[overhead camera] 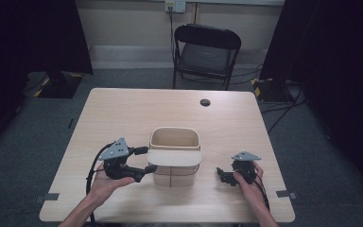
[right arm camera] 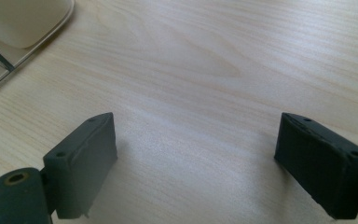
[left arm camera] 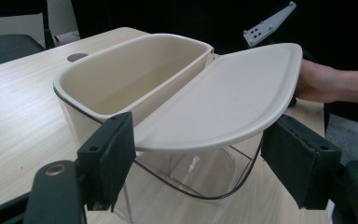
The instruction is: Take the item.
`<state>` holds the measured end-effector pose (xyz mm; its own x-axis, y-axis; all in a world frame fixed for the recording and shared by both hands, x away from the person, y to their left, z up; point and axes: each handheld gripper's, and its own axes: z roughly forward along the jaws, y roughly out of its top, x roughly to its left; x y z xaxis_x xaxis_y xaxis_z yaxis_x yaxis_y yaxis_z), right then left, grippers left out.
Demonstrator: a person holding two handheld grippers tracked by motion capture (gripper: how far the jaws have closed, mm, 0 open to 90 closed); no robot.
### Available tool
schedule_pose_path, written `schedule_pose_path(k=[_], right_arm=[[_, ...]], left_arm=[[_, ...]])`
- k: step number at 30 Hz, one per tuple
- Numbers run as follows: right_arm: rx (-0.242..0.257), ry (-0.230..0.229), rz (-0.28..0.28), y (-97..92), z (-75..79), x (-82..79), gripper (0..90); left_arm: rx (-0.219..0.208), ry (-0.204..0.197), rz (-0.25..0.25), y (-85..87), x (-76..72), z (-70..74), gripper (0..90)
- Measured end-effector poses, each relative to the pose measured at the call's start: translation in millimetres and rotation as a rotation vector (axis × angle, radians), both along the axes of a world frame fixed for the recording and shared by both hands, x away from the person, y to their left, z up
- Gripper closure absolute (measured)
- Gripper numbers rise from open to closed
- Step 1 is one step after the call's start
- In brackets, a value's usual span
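Observation:
A clear box [overhead camera: 175,176] holds a cream inner tub [overhead camera: 175,137] in its far half. A cream lid [overhead camera: 174,157] lies across the near half. In the left gripper view the lid [left arm camera: 223,102] leans on the tub's rim [left arm camera: 135,44], and its near end hangs above the clear box [left arm camera: 200,177]. My left gripper [overhead camera: 147,160] [left arm camera: 200,154] comes in from the box's left, with one pad against each edge of the lid's end. To the right of the box, my right gripper [overhead camera: 222,175] [right arm camera: 200,163] rests low over bare wood, jaws wide apart with nothing between them.
The wooden table [overhead camera: 123,113] has a round cable hole [overhead camera: 205,102] near its far edge. A black folding chair [overhead camera: 205,54] stands behind it. Tape marks [overhead camera: 285,193] sit near the front corners. A corner of the box [right arm camera: 9,42] lies far left of the right gripper.

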<state>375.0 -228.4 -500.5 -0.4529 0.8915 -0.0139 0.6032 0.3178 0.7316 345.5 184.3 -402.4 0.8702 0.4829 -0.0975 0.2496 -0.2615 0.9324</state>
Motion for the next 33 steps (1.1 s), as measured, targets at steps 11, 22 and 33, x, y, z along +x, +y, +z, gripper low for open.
schedule_pose_path(k=[11,22,33], right_arm=[[0.001,0.000,-0.001,0.1,0.0,0.0,11.7],[0.001,0.000,0.001,0.0,0.0,0.0,11.8],[0.002,0.001,0.000,0.1,0.0,0.0,11.8]], left_arm=[[-0.018,0.004,-0.002,0.4,1.5,2.3,26.1],[-0.031,0.009,-0.041,-7.5,1.6,6.3,29.6],[-0.044,0.028,-0.046,-9.0,3.1,7.0,31.2]])
